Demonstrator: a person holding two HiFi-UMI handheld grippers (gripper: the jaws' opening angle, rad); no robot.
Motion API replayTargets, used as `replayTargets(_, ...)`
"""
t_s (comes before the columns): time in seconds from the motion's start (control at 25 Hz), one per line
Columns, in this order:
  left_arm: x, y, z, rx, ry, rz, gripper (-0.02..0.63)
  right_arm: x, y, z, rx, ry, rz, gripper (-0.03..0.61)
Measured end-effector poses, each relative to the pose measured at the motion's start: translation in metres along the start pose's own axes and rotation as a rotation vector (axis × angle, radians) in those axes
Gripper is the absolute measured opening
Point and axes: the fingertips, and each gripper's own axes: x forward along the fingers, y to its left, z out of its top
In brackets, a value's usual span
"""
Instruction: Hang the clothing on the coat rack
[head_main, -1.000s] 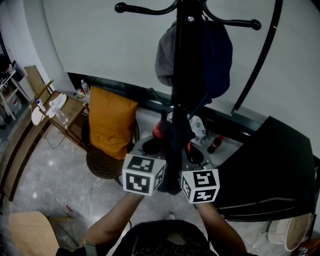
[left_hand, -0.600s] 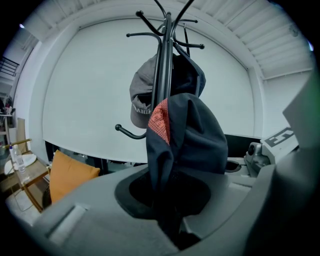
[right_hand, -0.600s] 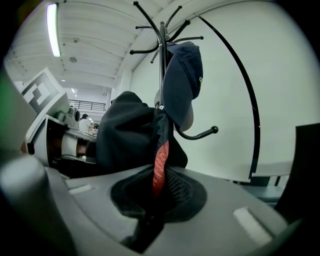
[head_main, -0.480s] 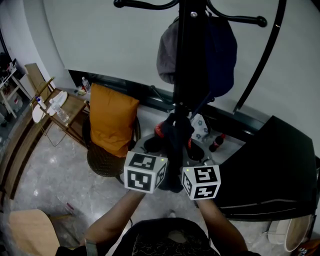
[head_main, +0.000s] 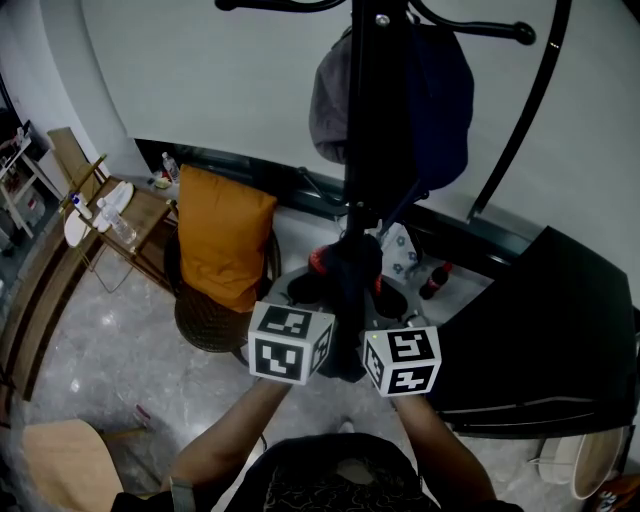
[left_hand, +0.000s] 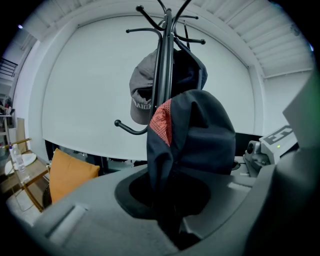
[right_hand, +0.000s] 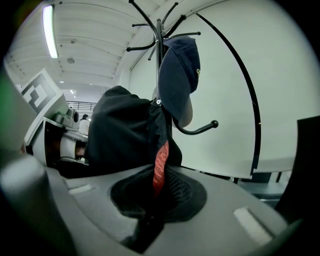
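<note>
Left gripper view up close: the left gripper (left_hand: 170, 222) has its jaws clamped on a fold of the dark fabric garment with red mesh lining (left_hand: 197, 132). Right gripper view, same story: the right gripper (right_hand: 147, 222) pinches that cloth right by a red strip. Head view adds what neither shows, both grippers side by side and the garment bunched up at the black metal coat rack (head_main: 372, 150), possibly touching its pole. Higher up, a grey cap (head_main: 328, 100) and a navy cap (head_main: 440, 95) hang on it. An orange cushion (head_main: 222, 240) sits far left.
</note>
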Motion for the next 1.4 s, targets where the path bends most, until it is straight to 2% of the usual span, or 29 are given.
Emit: replayTargets(1.4, 0.007, 0.004, -0.027, -0.011, 0.051, 0.010, 0.034, 0.008, 0.006, -0.031, -0.016, 0.071, 0.009, 0.032)
